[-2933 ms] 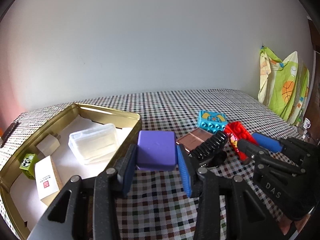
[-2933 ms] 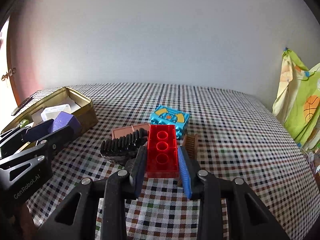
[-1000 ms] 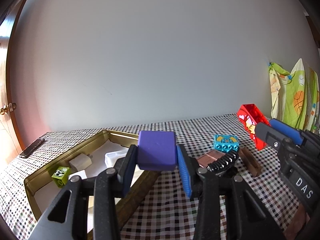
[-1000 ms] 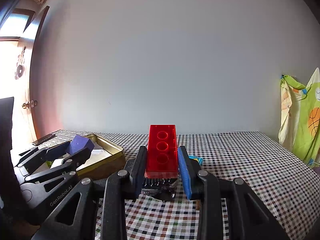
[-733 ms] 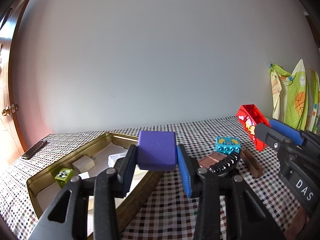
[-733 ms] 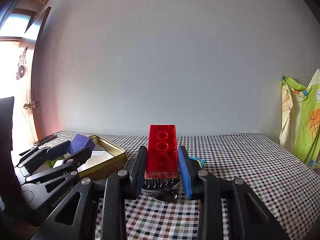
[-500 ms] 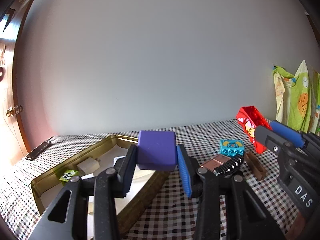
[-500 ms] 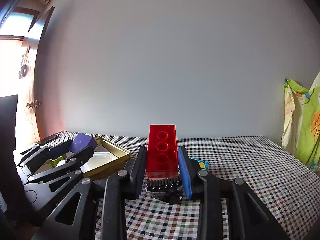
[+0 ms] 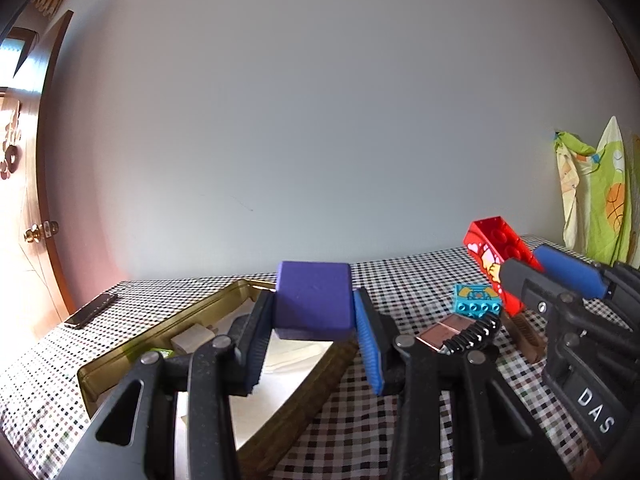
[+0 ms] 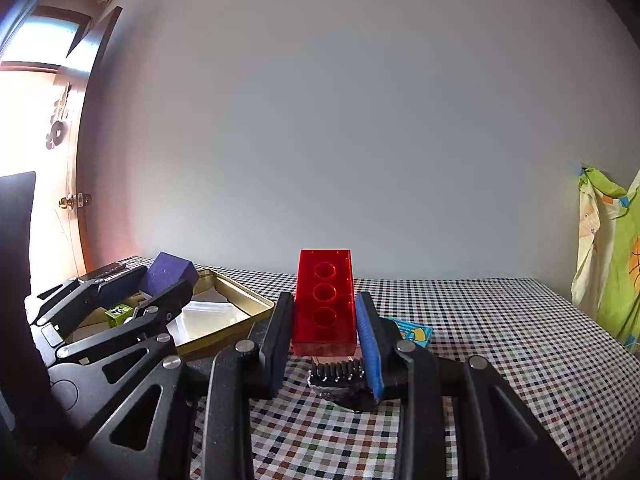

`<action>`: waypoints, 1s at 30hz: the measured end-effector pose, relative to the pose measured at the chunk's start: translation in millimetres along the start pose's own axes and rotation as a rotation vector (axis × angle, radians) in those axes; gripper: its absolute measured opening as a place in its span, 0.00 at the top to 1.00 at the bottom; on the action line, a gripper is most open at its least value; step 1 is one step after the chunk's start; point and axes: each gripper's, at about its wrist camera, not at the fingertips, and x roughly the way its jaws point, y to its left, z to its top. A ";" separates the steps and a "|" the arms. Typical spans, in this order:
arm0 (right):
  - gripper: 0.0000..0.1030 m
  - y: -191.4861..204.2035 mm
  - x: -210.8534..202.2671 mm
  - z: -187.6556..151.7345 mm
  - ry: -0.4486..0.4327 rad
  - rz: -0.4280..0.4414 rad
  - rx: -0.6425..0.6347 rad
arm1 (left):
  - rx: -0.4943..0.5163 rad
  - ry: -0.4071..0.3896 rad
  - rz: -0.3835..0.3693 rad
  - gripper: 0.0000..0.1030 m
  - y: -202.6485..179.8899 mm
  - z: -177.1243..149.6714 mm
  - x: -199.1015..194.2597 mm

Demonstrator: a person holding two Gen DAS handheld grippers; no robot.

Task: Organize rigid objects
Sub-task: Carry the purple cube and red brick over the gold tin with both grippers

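My left gripper (image 9: 314, 320) is shut on a purple block (image 9: 314, 298), held in the air above the near rim of the open gold tin (image 9: 192, 320). In the right wrist view that same purple block (image 10: 168, 274) and left gripper (image 10: 158, 282) show at the left, over the tin (image 10: 256, 302). A long red toy brick (image 10: 324, 300) sits clamped in my right gripper (image 10: 324, 324), lifted above the table; the left wrist view shows the red brick (image 9: 496, 248) at the right. The tin holds a green cube (image 10: 118, 314), a clear plastic box (image 10: 206, 312) and a beige block (image 9: 196, 336).
On the checked tablecloth (image 10: 500, 340) lie a teal brick (image 9: 476, 304), a black comb (image 9: 472, 332), a brown flat piece (image 9: 444, 330) and a dark brown brush (image 9: 524, 338). A phone (image 9: 90, 310) rests at the far left. Patterned cloth (image 9: 600, 204) hangs at the right. A door (image 10: 68, 184) stands left.
Both grippers have tilted up slightly, so the table and tin sit lower in each view. The purple block and the red brick stay clamped as before.
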 end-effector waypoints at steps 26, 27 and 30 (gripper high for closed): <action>0.67 38.9 9.4 4.7 -0.001 0.068 -0.040 | -0.051 0.013 0.056 0.62 35.5 -3.7 -2.2; 0.67 40.7 9.7 4.9 -0.001 0.071 -0.043 | -0.053 0.014 0.057 0.62 37.1 -4.1 -2.9; 0.67 49.5 13.9 4.7 0.003 0.083 -0.058 | -0.049 0.005 0.069 0.62 40.1 -4.1 -5.2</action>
